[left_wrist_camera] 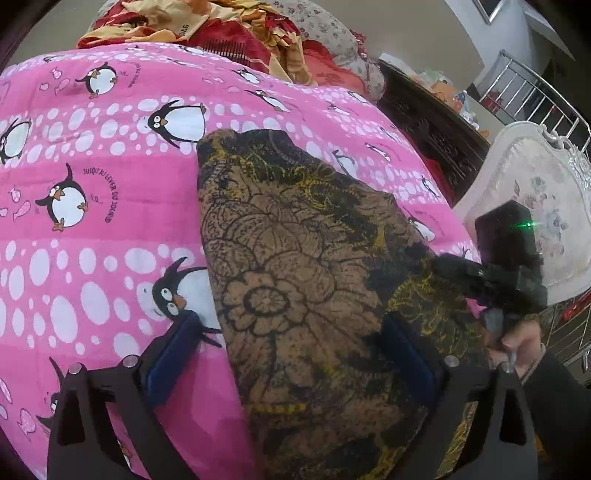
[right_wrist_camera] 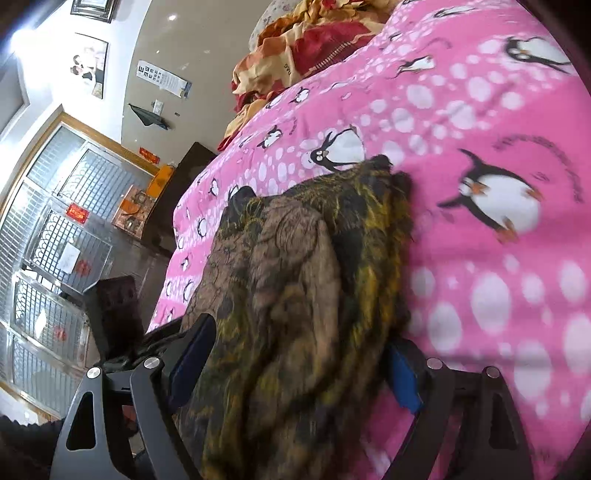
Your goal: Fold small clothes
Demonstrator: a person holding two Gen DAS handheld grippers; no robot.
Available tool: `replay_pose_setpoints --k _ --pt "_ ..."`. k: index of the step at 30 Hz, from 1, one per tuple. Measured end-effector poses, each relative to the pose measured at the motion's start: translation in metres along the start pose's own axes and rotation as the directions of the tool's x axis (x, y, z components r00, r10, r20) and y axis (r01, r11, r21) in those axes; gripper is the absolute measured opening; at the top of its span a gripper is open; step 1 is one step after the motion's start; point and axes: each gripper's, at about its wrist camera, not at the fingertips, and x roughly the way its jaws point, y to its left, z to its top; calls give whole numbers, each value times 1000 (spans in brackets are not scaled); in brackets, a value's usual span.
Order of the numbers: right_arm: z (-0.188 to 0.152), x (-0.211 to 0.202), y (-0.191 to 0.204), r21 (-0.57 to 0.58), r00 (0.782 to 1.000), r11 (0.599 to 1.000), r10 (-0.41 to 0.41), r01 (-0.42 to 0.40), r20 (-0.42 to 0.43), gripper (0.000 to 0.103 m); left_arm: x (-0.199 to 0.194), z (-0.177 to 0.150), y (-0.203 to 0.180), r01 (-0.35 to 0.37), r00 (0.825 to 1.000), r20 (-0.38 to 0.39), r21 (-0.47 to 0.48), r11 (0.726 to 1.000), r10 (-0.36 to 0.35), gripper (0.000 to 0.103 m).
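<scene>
your brown floral garment (left_wrist_camera: 295, 280) lies folded lengthwise on the pink penguin quilt (left_wrist_camera: 92, 229) covering the bed; your left claw (left_wrist_camera: 291, 358) stands wide, its blue pads (left_wrist_camera: 166, 362) straddling the garment's near end without pinching it; your right claw (right_wrist_camera: 295, 365) is also spread wide around the cloth (right_wrist_camera: 295, 277), one pad on each side; from the left wrist view the right claw (left_wrist_camera: 443, 266) touches the garment's right edge; a red and orange blanket (left_wrist_camera: 221, 33) is heaped at the far end of the bed.

pink penguin bedspread (left_wrist_camera: 110, 229), beige wall (right_wrist_camera: 207, 44) (eye chart (right_wrist_camera: 162, 75) hanging).
</scene>
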Motion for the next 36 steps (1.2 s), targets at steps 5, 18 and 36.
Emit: replay_pose_setpoints --k 5,18,36 --pt "-3 -2 3 -26 999 999 -30 31 10 79 2 3 -6 15 1000 -24 6 1000 -15 95" --pt "1 -4 -18 77 998 996 -54 51 33 65 7 -1 -4 -5 1000 -12 14 1000 5 98" --pt "-4 -10 13 43 988 990 -134 131 79 26 -23 0 12 37 994 105 -161 986 -20 19"
